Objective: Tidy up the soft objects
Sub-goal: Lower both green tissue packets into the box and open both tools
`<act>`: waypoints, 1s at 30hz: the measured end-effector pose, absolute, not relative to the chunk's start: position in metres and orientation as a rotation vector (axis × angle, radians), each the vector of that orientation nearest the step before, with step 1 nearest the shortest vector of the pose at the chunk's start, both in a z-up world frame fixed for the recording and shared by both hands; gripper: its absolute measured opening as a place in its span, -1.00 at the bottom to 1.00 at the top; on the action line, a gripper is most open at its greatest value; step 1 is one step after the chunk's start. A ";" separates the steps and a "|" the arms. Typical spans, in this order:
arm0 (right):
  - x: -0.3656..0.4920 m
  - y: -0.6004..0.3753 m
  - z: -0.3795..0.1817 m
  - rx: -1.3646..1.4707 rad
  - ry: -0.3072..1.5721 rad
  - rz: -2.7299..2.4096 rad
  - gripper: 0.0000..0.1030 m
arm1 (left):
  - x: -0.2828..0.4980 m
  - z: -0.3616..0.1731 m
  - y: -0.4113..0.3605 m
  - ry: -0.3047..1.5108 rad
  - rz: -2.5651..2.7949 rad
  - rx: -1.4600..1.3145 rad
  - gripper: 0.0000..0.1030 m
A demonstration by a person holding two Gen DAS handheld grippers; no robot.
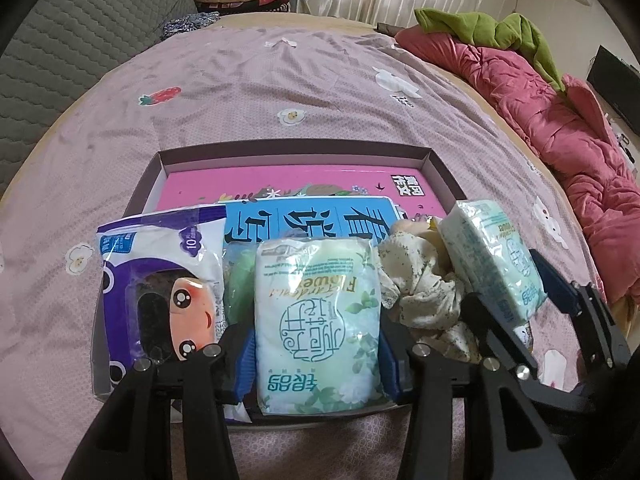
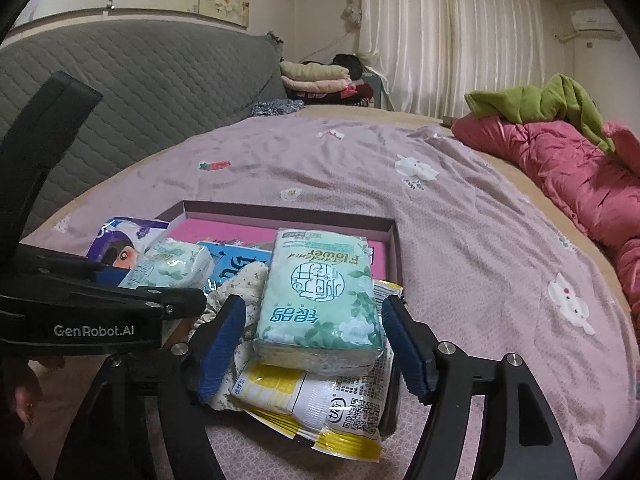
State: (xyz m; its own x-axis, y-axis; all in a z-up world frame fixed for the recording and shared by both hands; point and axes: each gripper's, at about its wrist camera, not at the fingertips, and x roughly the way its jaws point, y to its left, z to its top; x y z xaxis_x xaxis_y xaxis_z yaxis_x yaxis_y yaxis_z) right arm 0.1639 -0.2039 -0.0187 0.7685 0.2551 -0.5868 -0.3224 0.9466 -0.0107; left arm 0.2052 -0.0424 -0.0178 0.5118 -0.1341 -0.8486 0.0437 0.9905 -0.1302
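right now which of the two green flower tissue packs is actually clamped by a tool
The tissue pack beside the purple wipes pack: the left tool presses on both its sides. The other pack lies on the yellow packet, with the right tool open around it.

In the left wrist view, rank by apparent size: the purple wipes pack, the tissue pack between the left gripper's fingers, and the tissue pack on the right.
1. Purple wipes pack, though partly hidden.
2. Tissue pack between the left gripper fingers.
3. Right tissue pack.

The two tissue packs may match; the middle one is nearer the camera.

Home bedroom, bed [image 2: 460, 216], curtains [image 2: 440, 36], folded clothes [image 2: 316, 76]
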 end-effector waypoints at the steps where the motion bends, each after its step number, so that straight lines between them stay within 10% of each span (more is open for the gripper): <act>1: 0.162 -0.204 -0.018 -0.117 0.614 0.312 0.43 | 0.205 -0.018 -0.042 1.029 -0.107 -0.095 -0.03; 30: 0.154 -0.211 -0.012 -0.118 0.566 0.280 0.44 | 0.205 -0.021 -0.045 1.025 -0.086 -0.061 0.01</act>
